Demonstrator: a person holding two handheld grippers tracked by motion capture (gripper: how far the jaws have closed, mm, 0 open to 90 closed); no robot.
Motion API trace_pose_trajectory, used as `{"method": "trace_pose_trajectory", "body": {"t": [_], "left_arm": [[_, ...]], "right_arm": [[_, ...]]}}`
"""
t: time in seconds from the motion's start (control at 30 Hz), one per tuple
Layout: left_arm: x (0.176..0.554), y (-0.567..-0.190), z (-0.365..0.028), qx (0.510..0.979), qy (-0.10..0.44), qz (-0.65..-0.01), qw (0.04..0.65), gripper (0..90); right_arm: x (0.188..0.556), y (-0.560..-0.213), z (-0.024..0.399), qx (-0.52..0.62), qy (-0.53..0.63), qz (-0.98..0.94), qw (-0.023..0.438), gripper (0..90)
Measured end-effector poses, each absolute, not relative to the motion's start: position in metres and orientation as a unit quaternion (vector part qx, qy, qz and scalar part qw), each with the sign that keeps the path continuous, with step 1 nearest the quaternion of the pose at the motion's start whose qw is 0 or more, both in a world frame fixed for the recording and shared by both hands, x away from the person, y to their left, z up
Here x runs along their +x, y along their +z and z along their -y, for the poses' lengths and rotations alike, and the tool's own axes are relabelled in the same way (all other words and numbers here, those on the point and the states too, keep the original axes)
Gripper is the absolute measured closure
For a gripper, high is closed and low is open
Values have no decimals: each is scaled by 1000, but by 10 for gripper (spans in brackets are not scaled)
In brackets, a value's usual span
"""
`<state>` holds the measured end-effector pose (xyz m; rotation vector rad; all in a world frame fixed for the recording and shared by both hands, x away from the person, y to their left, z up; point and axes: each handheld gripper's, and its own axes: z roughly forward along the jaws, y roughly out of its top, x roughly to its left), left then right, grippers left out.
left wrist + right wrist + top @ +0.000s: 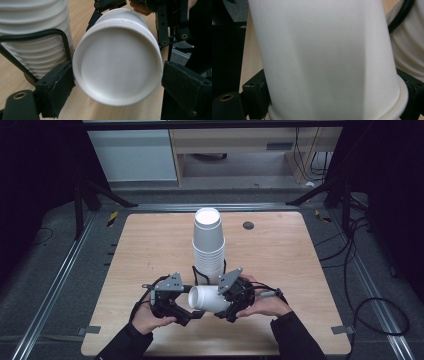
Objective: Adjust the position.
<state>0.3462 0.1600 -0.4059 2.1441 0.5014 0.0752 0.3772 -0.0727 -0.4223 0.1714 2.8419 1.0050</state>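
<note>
While sideways, the cup (206, 298) bridges both grippers.

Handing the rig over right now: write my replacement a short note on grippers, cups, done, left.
Left gripper: open, jaws either side of the loose paper cup's base, not pressing.
Right gripper: shut on that cup at its rim end, holding it on its side above the table.
Cup stack: upside down in a black wire holder, mid-table.
Done: one cup is off the stack.
Left: probably setting it down or restacking.
</note>
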Motion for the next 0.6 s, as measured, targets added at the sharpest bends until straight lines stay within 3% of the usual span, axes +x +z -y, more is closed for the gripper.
{"method": "trace_pose_trajectory", "body": {"t": [0.6], "left_arm": [[350,-416,-154,869,26,-219,442,176]], "right_arm": [[374,-428,51,41,310,-948,66,95]]}}
